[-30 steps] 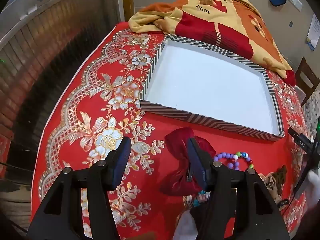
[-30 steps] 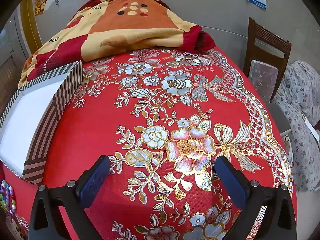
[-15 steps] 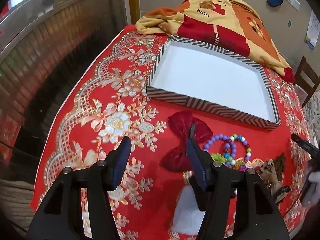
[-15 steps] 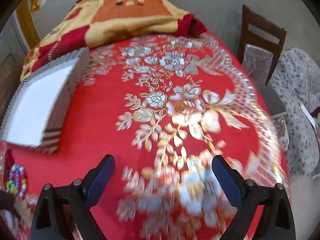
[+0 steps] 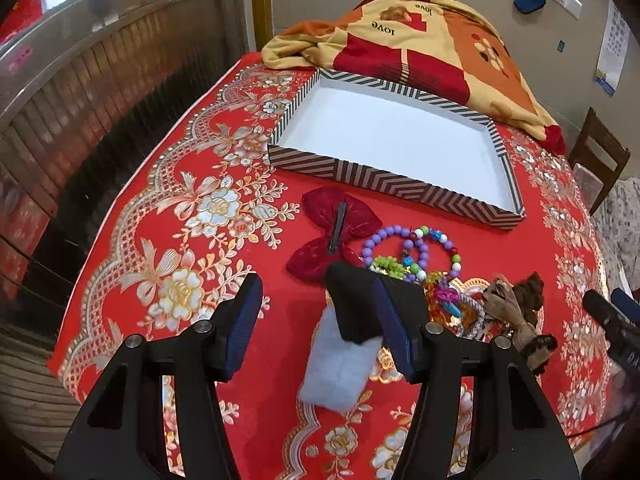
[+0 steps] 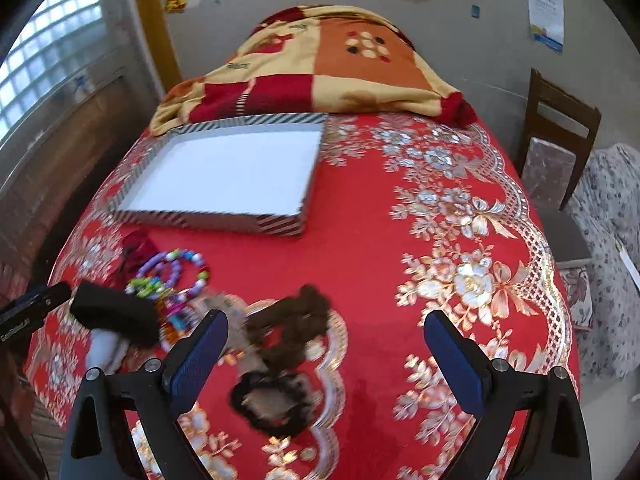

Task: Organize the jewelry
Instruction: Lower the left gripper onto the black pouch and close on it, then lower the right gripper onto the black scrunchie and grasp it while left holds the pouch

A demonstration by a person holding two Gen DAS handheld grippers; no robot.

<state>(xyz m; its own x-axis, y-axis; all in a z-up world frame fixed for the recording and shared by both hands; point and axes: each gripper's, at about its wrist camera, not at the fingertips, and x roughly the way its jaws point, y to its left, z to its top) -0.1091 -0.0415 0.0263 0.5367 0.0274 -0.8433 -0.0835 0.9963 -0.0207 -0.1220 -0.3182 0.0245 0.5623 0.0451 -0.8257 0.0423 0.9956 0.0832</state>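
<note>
Here both tongs (image 5: 320, 324) (image 6: 324, 344) agape, empty; velvet bow (image 5: 336, 232), glossy beads (image 5: 412, 248).

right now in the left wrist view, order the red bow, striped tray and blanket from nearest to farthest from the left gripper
1. Red bow: just ahead of the left gripper, right of centre on the cloth.
2. Striped tray: behind the bow, mid-table.
3. Blanket: heaped at the far end, behind the tray.
</note>
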